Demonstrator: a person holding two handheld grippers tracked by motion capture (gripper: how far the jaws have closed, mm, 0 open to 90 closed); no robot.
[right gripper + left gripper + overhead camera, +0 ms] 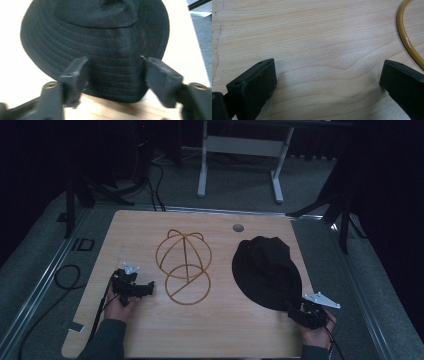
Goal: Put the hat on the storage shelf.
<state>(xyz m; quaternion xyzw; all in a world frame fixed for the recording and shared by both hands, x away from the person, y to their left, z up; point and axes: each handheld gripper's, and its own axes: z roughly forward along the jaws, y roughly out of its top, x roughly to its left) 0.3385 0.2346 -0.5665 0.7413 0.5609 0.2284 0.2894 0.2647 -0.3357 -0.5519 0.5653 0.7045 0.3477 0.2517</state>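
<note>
A black bucket hat (266, 267) lies flat on the right half of the wooden table (150, 225). In the right gripper view its stitched brim (112, 72) runs between the two black jaws. My right gripper (296, 312) is open at the hat's near edge, one jaw on each side of the brim. A yellow wire hat stand (184, 265) sits mid-table. My left gripper (150, 286) is open and rests low over bare wood just left of the stand's round base, whose yellow wire (405, 37) curves past at the upper right.
A small round grey grommet (238, 227) is set into the table's far edge. Black cables (65, 277) loop over the carpet at the left. A white desk frame (240, 155) stands on the floor beyond the table.
</note>
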